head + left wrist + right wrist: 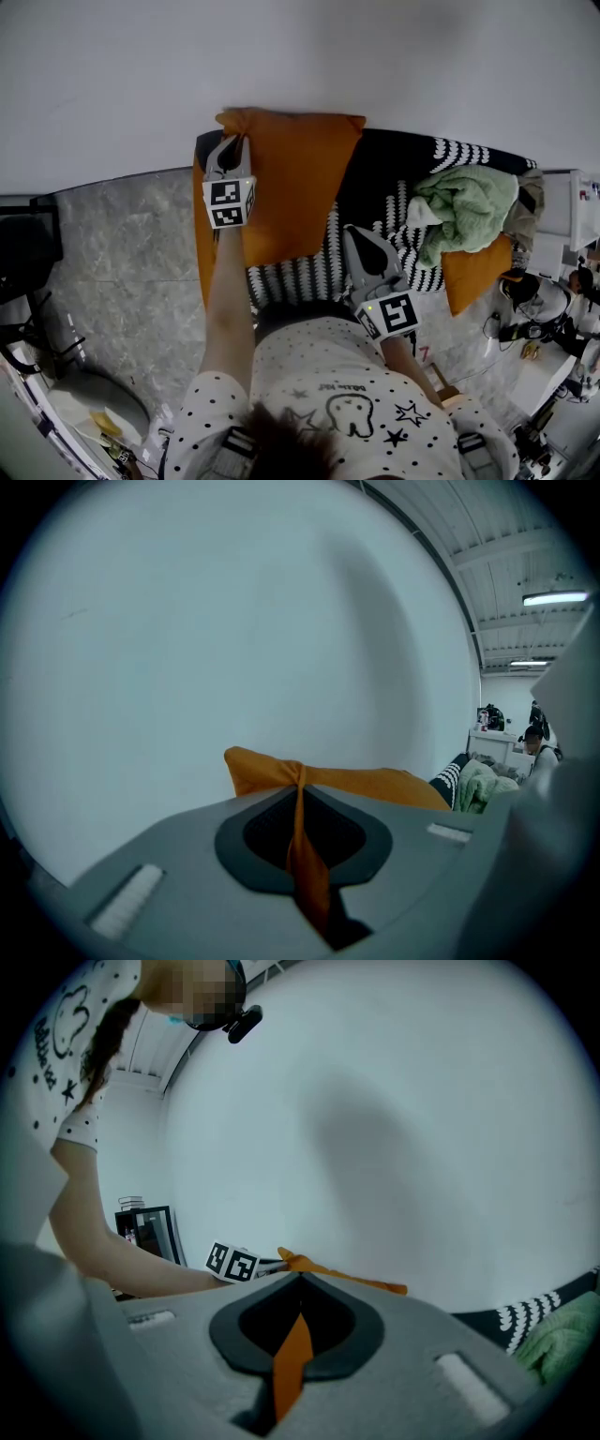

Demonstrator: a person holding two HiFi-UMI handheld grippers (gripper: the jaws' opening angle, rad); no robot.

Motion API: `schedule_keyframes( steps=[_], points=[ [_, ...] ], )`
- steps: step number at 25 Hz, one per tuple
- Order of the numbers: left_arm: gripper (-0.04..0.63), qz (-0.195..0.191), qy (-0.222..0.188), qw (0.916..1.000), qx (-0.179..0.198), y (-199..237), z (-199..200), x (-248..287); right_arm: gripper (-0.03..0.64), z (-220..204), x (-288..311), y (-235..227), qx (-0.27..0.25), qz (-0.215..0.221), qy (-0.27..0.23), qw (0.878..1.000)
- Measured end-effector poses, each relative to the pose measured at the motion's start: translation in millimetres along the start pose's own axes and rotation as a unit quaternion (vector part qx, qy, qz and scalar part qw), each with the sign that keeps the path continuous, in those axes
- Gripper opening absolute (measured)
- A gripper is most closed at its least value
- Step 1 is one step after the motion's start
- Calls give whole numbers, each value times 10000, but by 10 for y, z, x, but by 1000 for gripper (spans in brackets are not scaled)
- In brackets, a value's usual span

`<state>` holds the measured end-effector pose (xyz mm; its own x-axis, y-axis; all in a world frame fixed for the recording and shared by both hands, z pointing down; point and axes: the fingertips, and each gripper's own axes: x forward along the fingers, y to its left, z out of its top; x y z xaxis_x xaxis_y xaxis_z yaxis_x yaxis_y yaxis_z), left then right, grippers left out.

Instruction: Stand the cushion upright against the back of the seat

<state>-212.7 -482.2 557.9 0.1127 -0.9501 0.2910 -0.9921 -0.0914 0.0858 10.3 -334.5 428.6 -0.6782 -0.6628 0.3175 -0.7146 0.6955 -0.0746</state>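
Closest of all, dark hair and a white shirt (347,398) with black dots. Past that, two bare arms, each with a tool at its end. Far out on the left, left gripper (230,148): bites down on the far left corner of the orange cushion (291,178), with a thin fold of orange cloth squeezed flat between its jaws. Nearer and to the right, right gripper (357,234): pinches the near right corner of the same cushion, again with a strip of orange cloth caught tight in the jaws. Hangs stretched between the two tools, over the left end of the seat (394,202) with its black and white stripes, far edge right by the white wall (375,66). Hard to tell how steeply tipped. Farther right on the seat, a bunched green blanket (464,211), and near it a second orange cushion (473,272). Down on the left, grey stone floor (122,234).
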Motion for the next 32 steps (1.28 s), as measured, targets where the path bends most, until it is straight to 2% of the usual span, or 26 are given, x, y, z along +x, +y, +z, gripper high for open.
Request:
schedule_keyframes(
  steps=[13,17,21,25,32],
  points=[
    [35,52,131,9999,25,18,-83,75,-5,15,21,-17,-17,6,-6,10000],
    [59,35,110,9999,-28,12,-57,49,-5,24,-37,-2,-29,-9,-38,10000],
    [91,-155,91,9998,-1,-21,2,-42,-5,41,-94,65,-43,-32,-60,10000],
    [126,-324,79,9993,182,-172,80,-152,-5,69,-167,107,-69,-9,-142,9999],
    [132,-281,22,9994,179,-283,125,-465,-5,84,-368,214,-134,1,-267,9996]
  ],
)
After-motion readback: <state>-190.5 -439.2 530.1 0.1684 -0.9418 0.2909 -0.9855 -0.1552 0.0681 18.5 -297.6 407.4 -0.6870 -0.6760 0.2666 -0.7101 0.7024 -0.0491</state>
